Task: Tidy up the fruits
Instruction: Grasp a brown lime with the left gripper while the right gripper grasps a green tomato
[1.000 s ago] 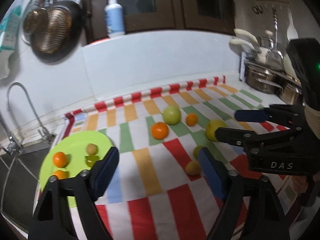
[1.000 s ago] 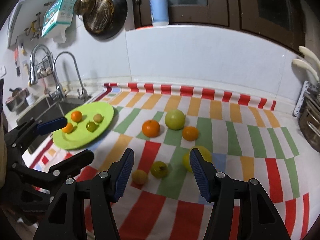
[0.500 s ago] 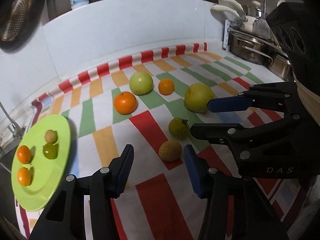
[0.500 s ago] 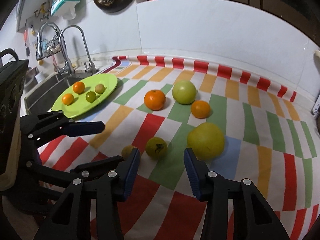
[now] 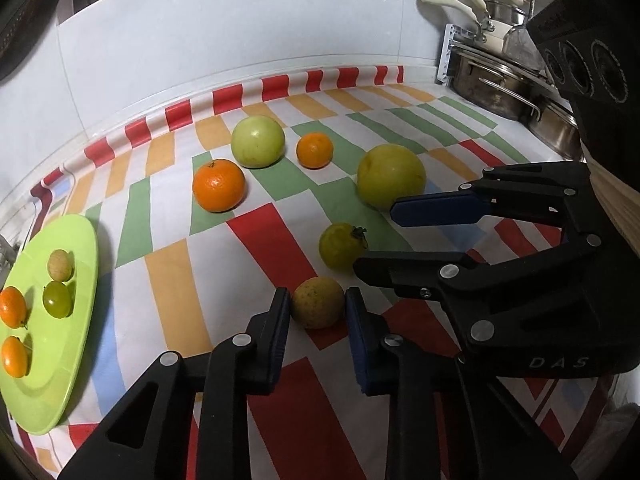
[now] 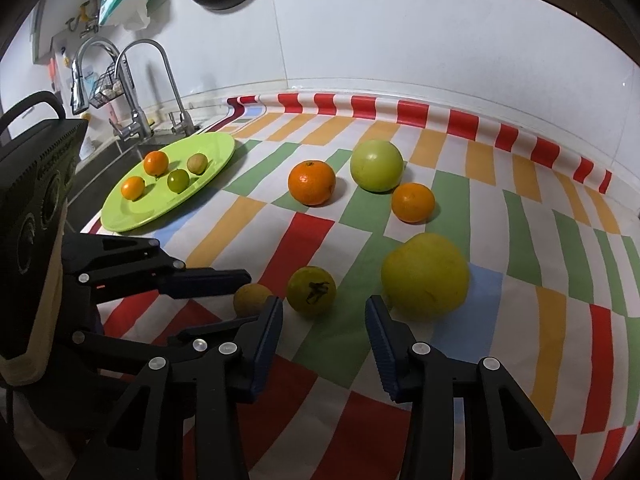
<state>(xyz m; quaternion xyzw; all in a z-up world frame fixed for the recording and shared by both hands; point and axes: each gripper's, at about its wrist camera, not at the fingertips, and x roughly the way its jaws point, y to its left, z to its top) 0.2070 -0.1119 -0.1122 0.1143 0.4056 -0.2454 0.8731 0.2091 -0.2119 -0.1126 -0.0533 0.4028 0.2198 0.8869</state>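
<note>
My left gripper is open, its jaws on either side of a small brownish-yellow fruit on the striped cloth, close but with narrow gaps showing. The same fruit shows in the right wrist view beside the left gripper. My right gripper is open and empty, just short of a small yellow-green fruit; it also shows in the left wrist view. A lime-green plate at the left holds several small fruits.
On the cloth lie a large yellow fruit, a green apple, a big orange and a small orange. Steel pots stand at the right. A sink with taps lies behind the plate.
My left gripper has moved forward and down to the brownish-yellow fruit and narrowed its jaws around it. My right gripper has come closer to the small yellow-green fruit.
</note>
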